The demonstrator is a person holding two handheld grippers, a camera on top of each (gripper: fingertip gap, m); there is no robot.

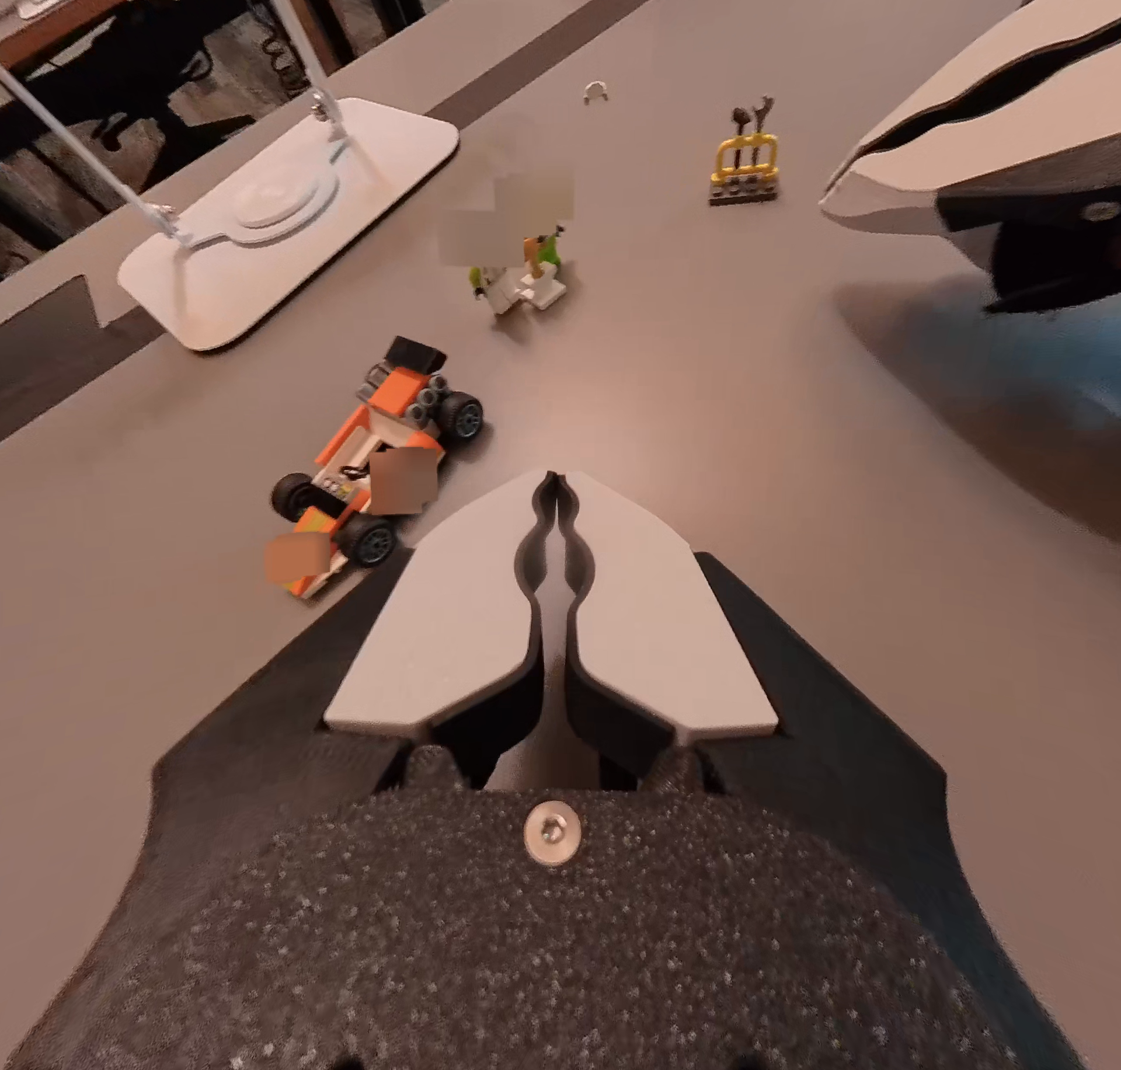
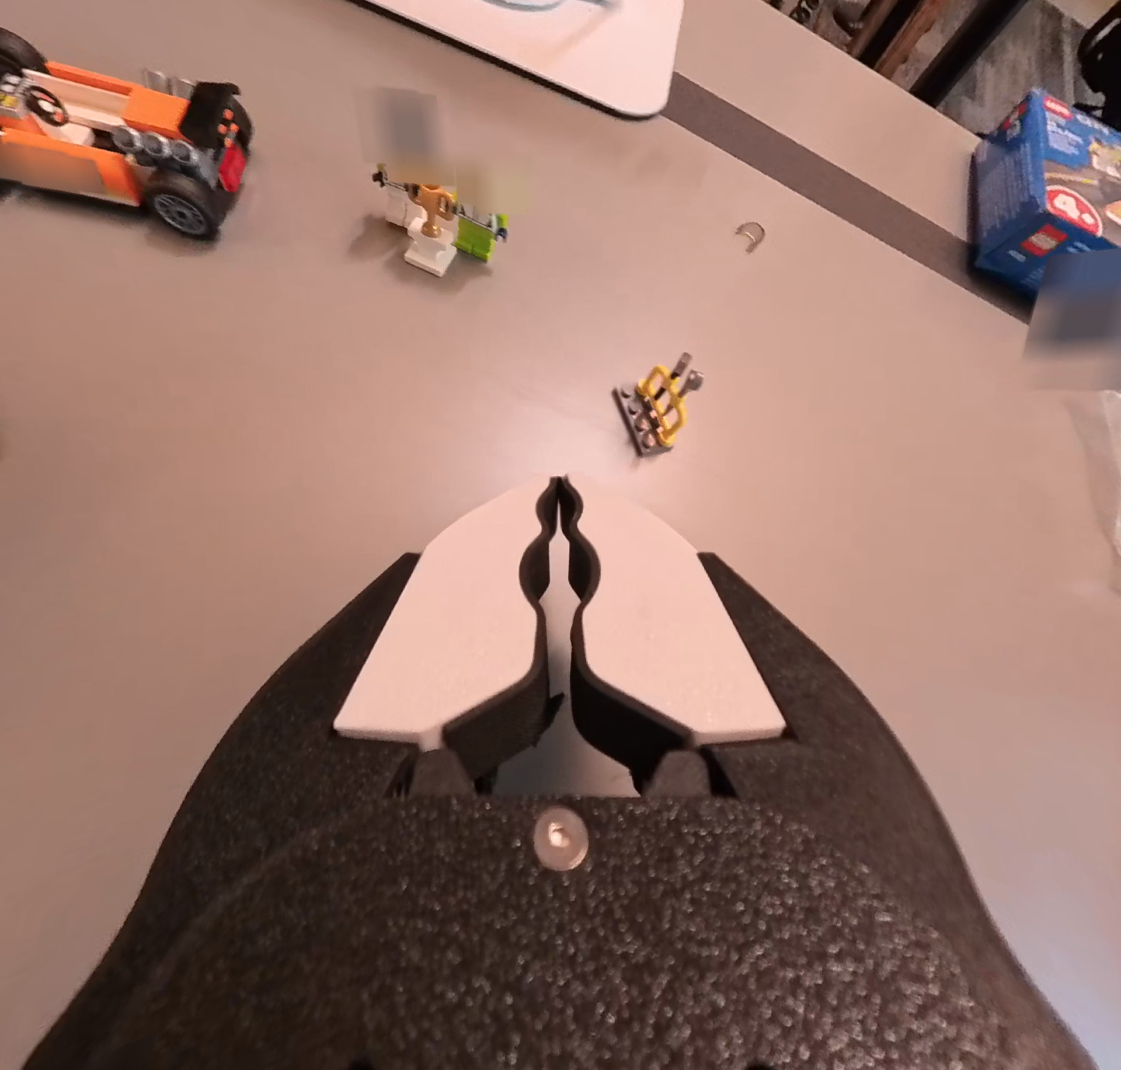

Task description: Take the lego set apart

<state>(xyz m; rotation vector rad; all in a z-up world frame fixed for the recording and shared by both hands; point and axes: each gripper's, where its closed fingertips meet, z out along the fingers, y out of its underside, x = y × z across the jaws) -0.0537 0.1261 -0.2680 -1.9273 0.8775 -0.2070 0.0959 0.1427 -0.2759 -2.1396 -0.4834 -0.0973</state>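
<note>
An orange, white and black lego car (image 1: 376, 465) stands on the grey table, just left of my left gripper (image 1: 553, 483), which is shut and empty above the table. The car also shows at the far left of the right wrist view (image 2: 121, 143). A small white and green build with a gold trophy (image 1: 521, 280) (image 2: 440, 216) stands mid-table. A yellow fence with tools on a grey plate (image 1: 745, 170) (image 2: 658, 407) lies just ahead-right of my right gripper (image 2: 561, 486), which is shut and empty. The right gripper also shows in the left wrist view (image 1: 849, 192).
A white flat stand base with thin metal rods (image 1: 285, 216) (image 2: 546, 28) sits at the table's far side. A small clear curved piece (image 1: 595, 92) (image 2: 751, 234) lies on the table. A blue lego box (image 2: 1043, 192) stands at the right edge. Left tips to right tips: about 15 cm.
</note>
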